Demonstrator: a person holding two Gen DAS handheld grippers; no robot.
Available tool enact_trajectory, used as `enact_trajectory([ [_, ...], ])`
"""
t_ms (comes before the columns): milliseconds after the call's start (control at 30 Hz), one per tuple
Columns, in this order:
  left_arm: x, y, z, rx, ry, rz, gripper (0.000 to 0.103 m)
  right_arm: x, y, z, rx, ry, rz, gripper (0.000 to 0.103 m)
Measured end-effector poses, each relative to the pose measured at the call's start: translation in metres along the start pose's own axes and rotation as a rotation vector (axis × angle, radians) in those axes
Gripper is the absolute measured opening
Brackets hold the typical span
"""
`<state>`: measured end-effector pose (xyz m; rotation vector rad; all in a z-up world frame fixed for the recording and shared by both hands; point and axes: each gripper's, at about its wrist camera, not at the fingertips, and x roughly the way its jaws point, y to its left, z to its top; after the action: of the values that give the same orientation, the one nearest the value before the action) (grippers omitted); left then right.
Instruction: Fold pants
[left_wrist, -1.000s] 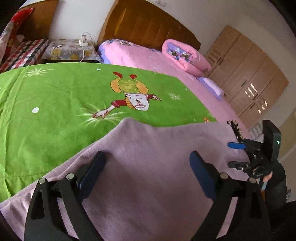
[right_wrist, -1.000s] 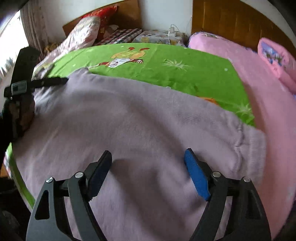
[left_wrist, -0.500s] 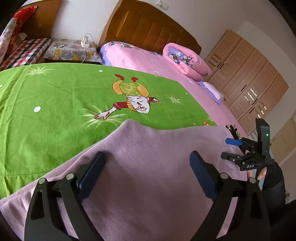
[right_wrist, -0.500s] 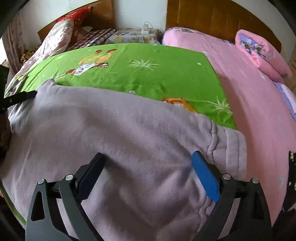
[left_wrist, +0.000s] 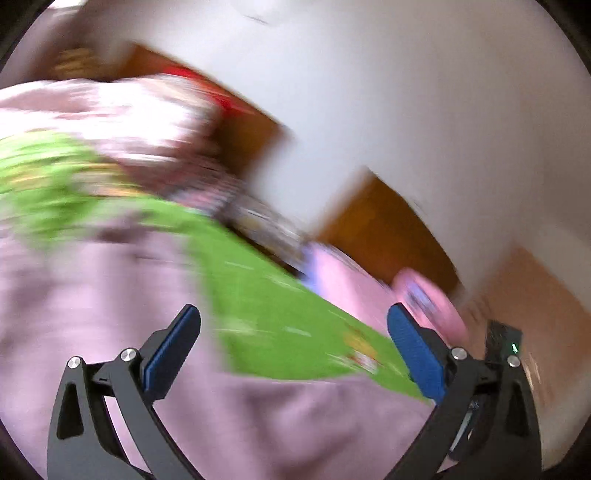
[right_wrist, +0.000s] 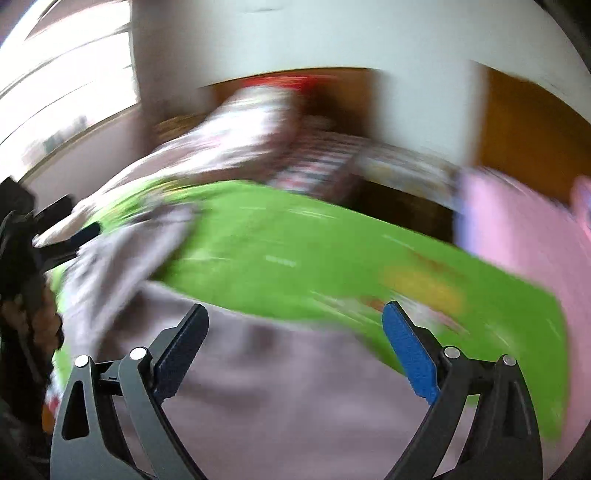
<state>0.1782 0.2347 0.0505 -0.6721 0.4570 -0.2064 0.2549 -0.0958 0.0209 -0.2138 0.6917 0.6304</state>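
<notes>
Spreading across the lower part of both blurred views, the mauve pants (left_wrist: 110, 332) lie on the bed, on top of a green sheet (left_wrist: 280, 321). In the left wrist view the cloth fills the space below and to the left of the jaws and runs underneath them, with its edge crossing between the two fingers. In the right wrist view the pants (right_wrist: 280, 376) sit below and between the jaws, and a stretch of them climbs up and to the left, well beyond the left finger. The green sheet (right_wrist: 314, 258) shows ahead of the jaws in both views, with a cartoon print too smeared to read. A pink bedspread (right_wrist: 524, 236) lies to the right of the sheet, beyond the right finger. A brown wooden headboard (left_wrist: 384, 229) stands against the white wall far ahead.

The left gripper (left_wrist: 293, 350) has its jaws wide apart, nothing between the blue pads (left_wrist: 413, 354). The right gripper (right_wrist: 295, 350) is likewise spread wide and holds nothing. The left gripper (right_wrist: 62, 236) also appears at the far left edge of the right wrist view, next to the raised stretch of pants; whether it touches the cloth cannot be told through the blur.
</notes>
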Motion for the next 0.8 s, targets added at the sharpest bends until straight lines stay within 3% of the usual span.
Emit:
enact_trajectory([
  [100, -0.075, 0.089, 0.008, -0.155, -0.082, 0.214, 0.101, 0.062, 0.077, 0.048, -0.208, 0.016, 0.19, 0.091],
  [167, -0.106, 0.139, 0.008, -0.25, -0.08, 0.316, 0.1, 0.104, 0.125, 0.077, -0.298, 0.058, 0.311, 0.084],
  [300, -0.125, 0.195, 0.006, -0.354, -0.068, 0.318, 0.091, 0.193, 0.211, 0.123, -0.393, 0.207, 0.5, 0.079],
  [333, -0.124, 0.203, 0.008, -0.359, -0.063, 0.312, 0.087, 0.216, 0.228, 0.133, -0.395, 0.25, 0.532, 0.074],
  [367, -0.124, 0.208, 0.009, -0.358, -0.061, 0.307, 0.083, 0.228, 0.238, 0.136, -0.402, 0.269, 0.538, 0.068],
  [500, -0.103, 0.224, 0.023, -0.356, -0.049, 0.289, 0.083, 0.295, 0.271, 0.163, -0.425, 0.356, 0.534, 0.063],
  [567, -0.087, 0.227, 0.028, -0.355, -0.04, 0.287, 0.077, 0.315, 0.282, 0.165, -0.426, 0.401, 0.547, 0.054],
  [700, -0.075, 0.24, 0.029, -0.37, -0.055, 0.301, 0.07, 0.332, 0.3, 0.154, -0.486, 0.454, 0.553, 0.046],
  [733, -0.073, 0.242, 0.029, -0.374, -0.057, 0.31, 0.06, 0.331, 0.299, 0.151, -0.494, 0.449, 0.553, 0.042],
  [767, -0.072, 0.244, 0.029, -0.369, -0.052, 0.329, 0.04, 0.329, 0.3, 0.15, -0.502, 0.439, 0.566, 0.031],
  [800, -0.071, 0.244, 0.03, -0.358, -0.043, 0.346, 0.027, 0.328, 0.303, 0.15, -0.516, 0.423, 0.563, 0.026],
])
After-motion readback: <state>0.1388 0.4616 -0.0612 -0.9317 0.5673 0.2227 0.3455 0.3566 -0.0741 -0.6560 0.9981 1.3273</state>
